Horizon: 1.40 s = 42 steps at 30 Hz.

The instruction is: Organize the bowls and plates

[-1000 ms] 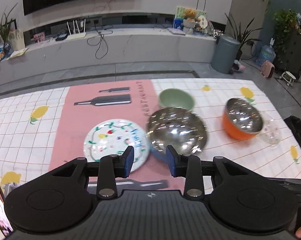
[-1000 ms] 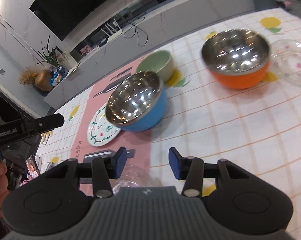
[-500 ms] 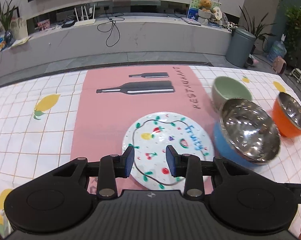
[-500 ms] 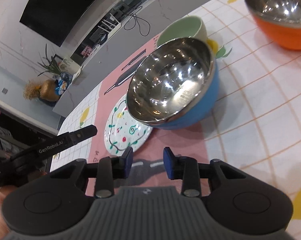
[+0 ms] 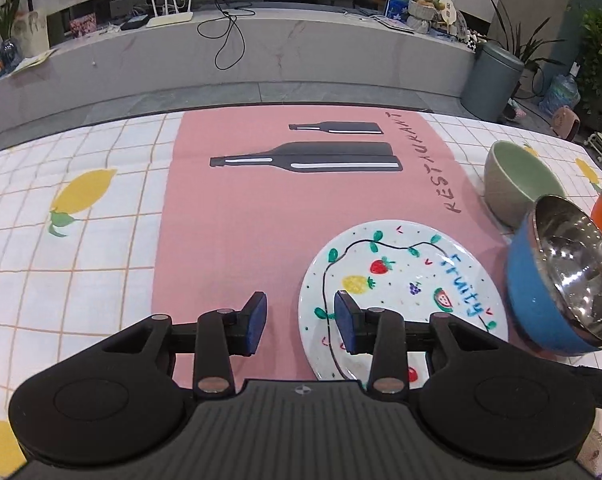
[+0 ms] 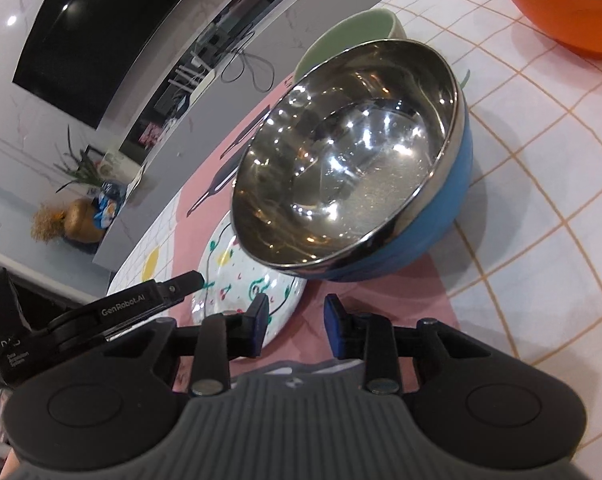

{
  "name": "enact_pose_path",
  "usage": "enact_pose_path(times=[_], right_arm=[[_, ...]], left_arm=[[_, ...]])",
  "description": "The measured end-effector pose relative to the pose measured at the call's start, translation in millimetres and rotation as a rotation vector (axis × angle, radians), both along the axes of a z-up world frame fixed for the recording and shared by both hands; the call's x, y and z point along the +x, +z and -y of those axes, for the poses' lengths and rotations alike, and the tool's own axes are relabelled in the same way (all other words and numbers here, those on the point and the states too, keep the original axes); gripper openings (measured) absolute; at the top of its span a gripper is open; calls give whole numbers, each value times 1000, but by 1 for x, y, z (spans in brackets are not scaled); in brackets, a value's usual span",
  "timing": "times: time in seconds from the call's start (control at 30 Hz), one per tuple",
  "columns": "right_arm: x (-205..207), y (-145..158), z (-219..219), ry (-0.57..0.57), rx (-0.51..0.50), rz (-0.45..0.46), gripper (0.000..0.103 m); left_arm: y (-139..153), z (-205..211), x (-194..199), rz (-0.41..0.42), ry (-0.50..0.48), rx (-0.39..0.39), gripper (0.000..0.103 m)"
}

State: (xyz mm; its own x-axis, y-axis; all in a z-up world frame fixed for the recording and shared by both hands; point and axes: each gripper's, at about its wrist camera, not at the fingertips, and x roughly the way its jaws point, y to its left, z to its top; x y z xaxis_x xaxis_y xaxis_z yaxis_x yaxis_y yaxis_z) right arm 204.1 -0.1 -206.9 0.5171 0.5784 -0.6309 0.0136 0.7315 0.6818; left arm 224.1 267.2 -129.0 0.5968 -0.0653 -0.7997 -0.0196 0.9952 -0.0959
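Observation:
A white plate (image 5: 405, 280) painted with fruit and the word "Fruity" lies on the pink mat. My left gripper (image 5: 300, 322) is open and empty, low over the plate's near left edge. A blue bowl (image 6: 357, 168) with a shiny steel inside stands just right of the plate; it also shows in the left wrist view (image 5: 557, 280). My right gripper (image 6: 296, 324) is open and empty, just short of the blue bowl's near side. A green bowl (image 5: 517, 180) stands behind it, and an orange bowl (image 6: 569, 4) further right. The plate (image 6: 241, 292) lies partly under the blue bowl's rim.
The table has a white checked cloth with lemon prints (image 5: 81, 196) and a pink mat (image 5: 261, 216) with bottle prints. The left gripper's body (image 6: 101, 312) shows at the left of the right wrist view. Behind the table are a grey ledge and a bin (image 5: 491, 84).
My left gripper has swung left, so the plate moved right in its view. My right gripper has moved closer to the blue bowl. Both stay open.

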Motion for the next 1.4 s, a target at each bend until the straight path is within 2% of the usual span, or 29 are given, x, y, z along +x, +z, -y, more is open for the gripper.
enact_pose_path(times=[0.17,0.2,0.23,0.27,0.37,0.47,0.57,0.77,0.9,1.4], right_arm=[[5,-2,-6,-26,24,5,29],[6,-3,-8,-26,25,5,28],[9,-4,-13,-25,26,-1,22],[10,-6,-15,-27,30,-7,16],[12,-8,-17,-33,35,-9,11],[14,-10,-16,-27,34,-13,7],[15,-11,-13,-12,40,-22,6],[12,-5,-5,2,46,-23,7],[5,0,-2,27,60,-22,7],[-27,31,17,94,65,28,7]], left_arm=[[-5,-3,6,7,9,-52,45],[-5,-4,8,8,13,-64,45],[-5,-4,9,11,16,-69,44],[-5,-3,10,15,16,-70,42],[-6,-2,11,19,14,-101,27],[-5,-3,13,6,49,-122,26],[-2,-4,13,-7,88,-132,22],[5,0,4,-15,99,-103,18],[7,-6,-10,-21,141,-134,16],[42,11,-69,54,226,-179,16]])
